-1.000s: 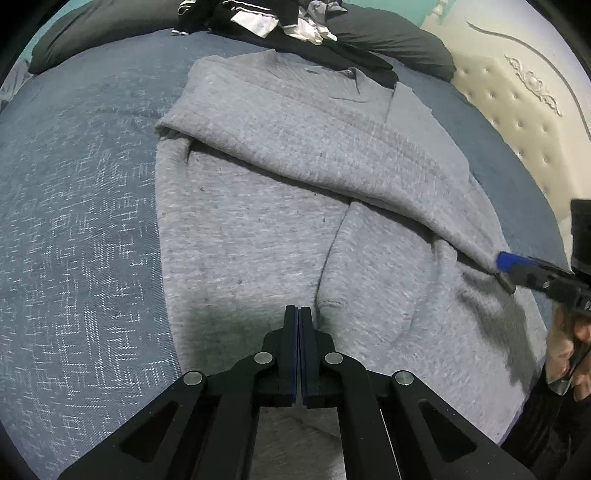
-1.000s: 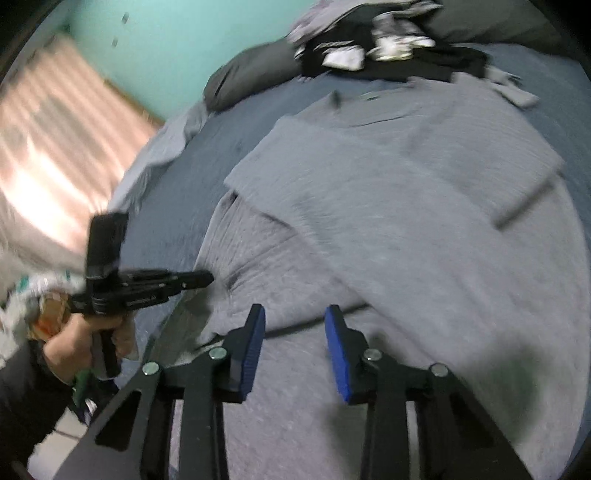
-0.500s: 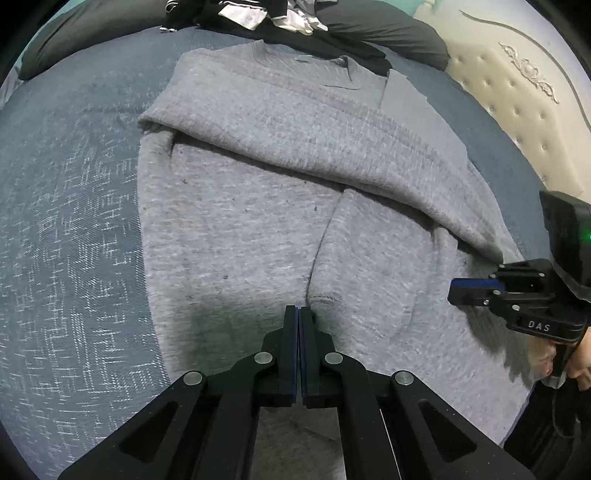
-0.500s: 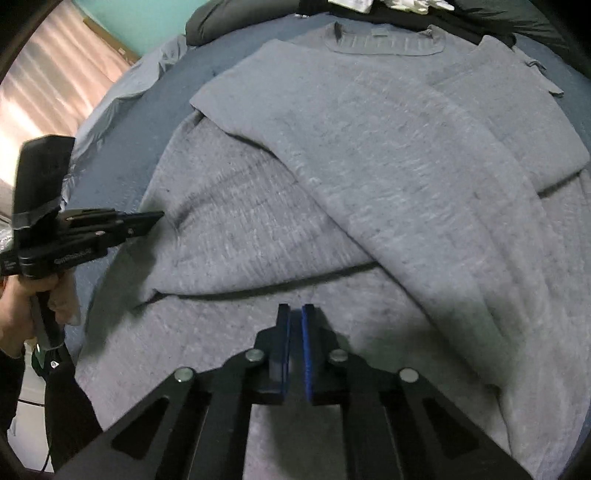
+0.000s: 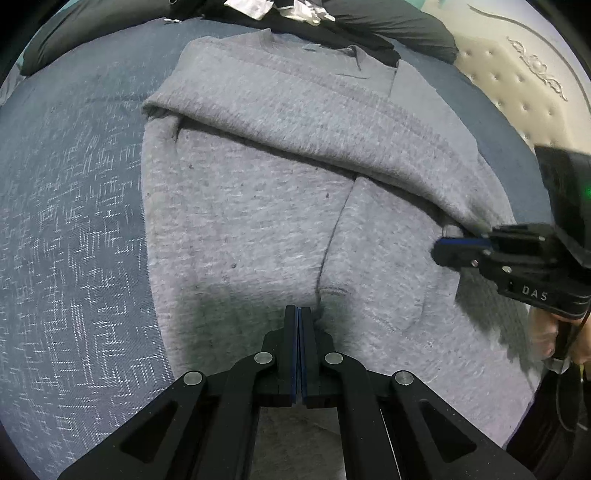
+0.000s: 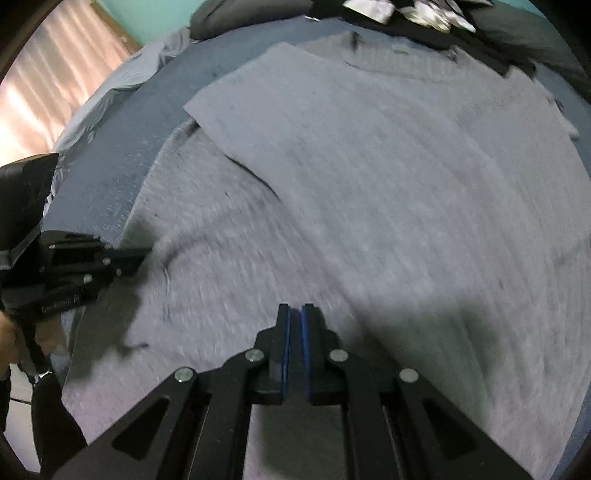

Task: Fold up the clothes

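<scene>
1. The letters "DAS" are printed in white on the body of the right gripper (image 5: 448, 245), seen at 3 o'clock in the left wrist view. The print on the left gripper (image 6: 146, 253), at 9 o'clock in the right wrist view, is too blurred to read.
2. The grey sweater (image 5: 258, 206) lies spread on the blue bed (image 5: 66, 221), one sleeve (image 5: 314, 114) folded across its chest from 10 o'clock towards 3 o'clock.
3. The left gripper's fingers are pressed together with nothing between them, low over the sweater's hem end at 6 o'clock.
4. The right gripper's fingers are nearly together, a thin gap left, empty; its tip sits at the sleeve's cuff, and actual contact cannot be judged.
5. A pile of dark and white clothes (image 5: 280, 7) and a dark pillow (image 5: 391, 26) lie at 12 o'clock; a cream tufted headboard (image 5: 517, 85) stands at 2 o'clock.
6. In the right wrist view a curtain (image 6: 48, 81) hangs at 10 o'clock beside a teal wall (image 6: 166, 14); that view is motion-blurred.
</scene>
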A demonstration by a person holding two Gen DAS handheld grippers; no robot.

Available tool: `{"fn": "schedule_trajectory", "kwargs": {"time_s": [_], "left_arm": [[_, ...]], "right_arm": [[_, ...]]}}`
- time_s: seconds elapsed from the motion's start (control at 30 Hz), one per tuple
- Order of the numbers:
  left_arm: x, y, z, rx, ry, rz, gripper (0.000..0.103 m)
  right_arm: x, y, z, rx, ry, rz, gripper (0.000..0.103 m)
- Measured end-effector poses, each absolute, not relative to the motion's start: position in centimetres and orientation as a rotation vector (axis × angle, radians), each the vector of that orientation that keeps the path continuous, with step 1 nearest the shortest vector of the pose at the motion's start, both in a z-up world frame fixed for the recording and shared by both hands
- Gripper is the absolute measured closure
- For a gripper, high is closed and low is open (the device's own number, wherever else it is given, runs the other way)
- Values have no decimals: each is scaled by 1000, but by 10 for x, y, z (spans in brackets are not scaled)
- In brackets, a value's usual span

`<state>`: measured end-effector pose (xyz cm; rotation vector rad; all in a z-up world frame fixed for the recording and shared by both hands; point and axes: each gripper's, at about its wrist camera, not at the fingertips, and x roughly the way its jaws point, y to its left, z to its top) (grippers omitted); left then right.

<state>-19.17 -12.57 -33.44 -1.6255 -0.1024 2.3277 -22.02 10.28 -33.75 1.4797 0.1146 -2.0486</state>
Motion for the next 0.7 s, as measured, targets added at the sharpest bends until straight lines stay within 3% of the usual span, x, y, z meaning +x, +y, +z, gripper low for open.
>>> {"fn": "schedule_trajectory", "kwargs": {"time_s": [0.5,0.7], "left_arm": [[-188,-132,-332,-1614,-145,2318,103],[-186,-137,-320,-1571,-186,2332,103]], "right_arm": [[-199,117,-337,1501,166,-2005,98],[-199,156,-294,1365,47,-2074,98]]}}
